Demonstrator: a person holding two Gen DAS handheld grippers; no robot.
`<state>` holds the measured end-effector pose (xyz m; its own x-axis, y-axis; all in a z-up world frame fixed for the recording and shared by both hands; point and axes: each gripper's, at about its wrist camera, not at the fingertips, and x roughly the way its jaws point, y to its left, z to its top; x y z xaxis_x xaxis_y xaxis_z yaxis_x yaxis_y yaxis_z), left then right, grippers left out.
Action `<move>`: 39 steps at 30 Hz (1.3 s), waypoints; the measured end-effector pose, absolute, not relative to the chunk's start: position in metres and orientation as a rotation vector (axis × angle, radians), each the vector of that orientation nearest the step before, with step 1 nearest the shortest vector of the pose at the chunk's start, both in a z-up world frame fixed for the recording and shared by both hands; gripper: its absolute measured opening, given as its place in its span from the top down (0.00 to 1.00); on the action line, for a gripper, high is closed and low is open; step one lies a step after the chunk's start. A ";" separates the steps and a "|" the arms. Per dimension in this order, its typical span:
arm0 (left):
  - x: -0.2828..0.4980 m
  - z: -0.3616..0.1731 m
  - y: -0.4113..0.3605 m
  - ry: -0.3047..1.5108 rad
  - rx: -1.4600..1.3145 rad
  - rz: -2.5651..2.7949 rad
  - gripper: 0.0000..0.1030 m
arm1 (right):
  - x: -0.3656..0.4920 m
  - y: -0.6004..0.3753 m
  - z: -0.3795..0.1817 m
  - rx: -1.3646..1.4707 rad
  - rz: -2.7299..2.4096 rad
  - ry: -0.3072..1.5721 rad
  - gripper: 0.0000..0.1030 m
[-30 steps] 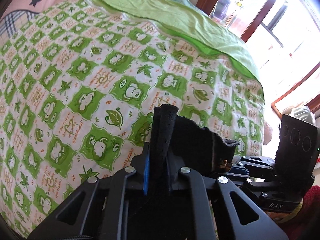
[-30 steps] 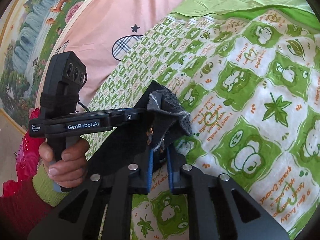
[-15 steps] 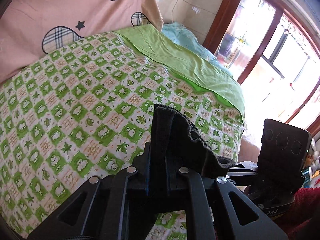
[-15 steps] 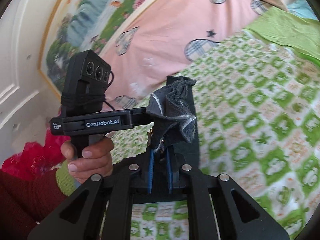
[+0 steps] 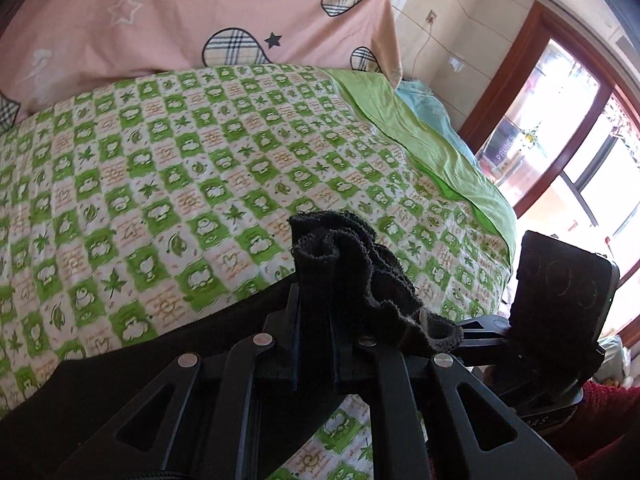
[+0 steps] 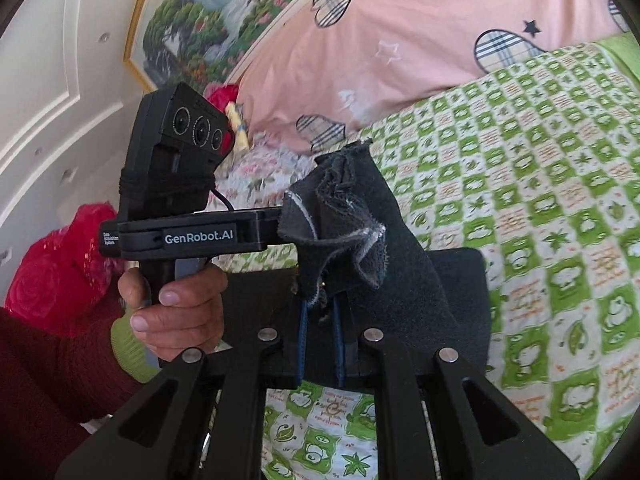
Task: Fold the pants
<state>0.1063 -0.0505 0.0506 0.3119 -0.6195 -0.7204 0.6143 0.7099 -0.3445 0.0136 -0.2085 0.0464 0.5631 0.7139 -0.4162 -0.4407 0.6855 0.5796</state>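
Left wrist view: my left tongs (image 5: 316,312) clamp bunched black pants (image 5: 348,276) edge above bed (image 5: 168,184); window (image 5: 560,140) shows only here. Right wrist view: my right tongs (image 6: 320,320) pinch pants (image 6: 360,240) likewise, cloth stretched sideways toward left tongs (image 6: 260,236); painting (image 6: 208,16) seen only here.

Left hand-held gripper (image 5: 316,300) clamped shut, right hand-held gripper (image 6: 320,304) clamped shut, both raised

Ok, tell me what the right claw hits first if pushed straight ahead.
Likely the green-checked bedspread, short of the pink sheet. The right claw grips black pants; depth is unclear.
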 end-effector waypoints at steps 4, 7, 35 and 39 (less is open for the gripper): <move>0.107 0.029 -0.029 0.989 -0.038 -0.759 0.91 | 0.027 -0.189 0.030 0.389 0.719 0.744 0.88; 0.108 0.017 -0.015 1.006 -0.054 -0.723 0.91 | 0.033 -0.178 0.020 0.362 0.727 0.778 0.88; 0.057 -0.014 0.103 1.059 -0.331 -0.418 0.69 | 0.038 -0.130 0.005 0.265 0.834 0.895 0.56; 0.043 -0.010 0.124 1.043 -0.390 -0.360 0.66 | 0.039 -0.126 0.016 0.257 0.841 0.866 0.56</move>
